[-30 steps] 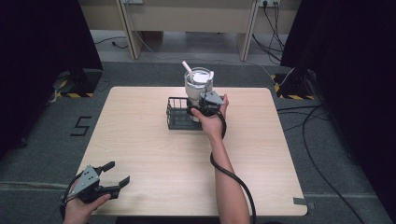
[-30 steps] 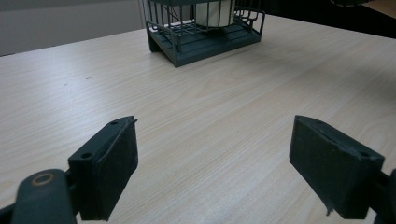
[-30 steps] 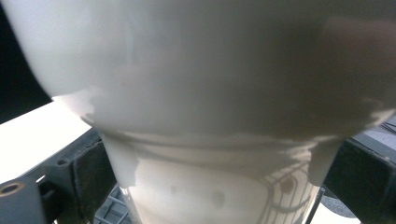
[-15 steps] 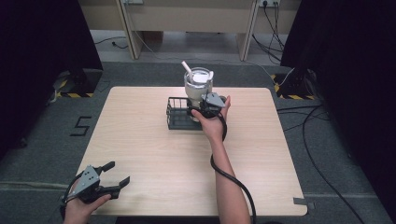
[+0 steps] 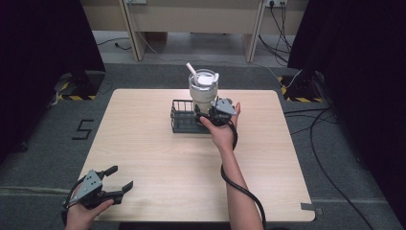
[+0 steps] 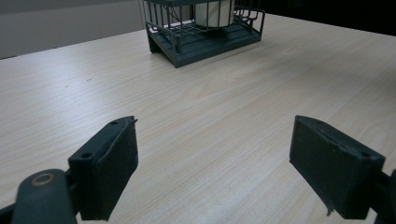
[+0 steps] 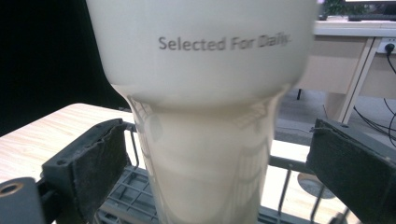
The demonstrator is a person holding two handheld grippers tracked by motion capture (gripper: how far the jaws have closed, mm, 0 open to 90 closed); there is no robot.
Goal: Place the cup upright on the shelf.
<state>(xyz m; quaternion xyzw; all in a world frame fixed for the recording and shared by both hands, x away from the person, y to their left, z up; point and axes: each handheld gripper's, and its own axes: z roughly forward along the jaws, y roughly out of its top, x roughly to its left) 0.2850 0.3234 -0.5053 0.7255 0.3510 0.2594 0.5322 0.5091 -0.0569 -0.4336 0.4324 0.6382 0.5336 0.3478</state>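
Note:
A cream tumbler [image 5: 203,91] with a lid and a white straw [image 5: 192,71] stands upright in a dark wire basket [image 5: 182,120] at the table's far middle. My right gripper [image 5: 207,111] is at the tumbler's near right side. In the right gripper view its jaws stand apart on either side of the tumbler's [image 7: 201,93] narrow lower part, with a gap on each side, so the right gripper [image 7: 215,172] is open. My left gripper [image 5: 122,176] rests open and empty near the front left corner. The left gripper view looks between its jaws [image 6: 215,163] toward the basket [image 6: 205,42] and the tumbler [image 6: 212,11].
The light wood table [image 5: 143,143] is bare between the left gripper and the basket. The right gripper's cable [image 5: 239,187] trails along the forearm to the front edge. Beyond the table are dark curtains, desk legs and floor cables.
The right gripper has drifted very slightly back toward the person. The tumbler, basket and left gripper have not moved.

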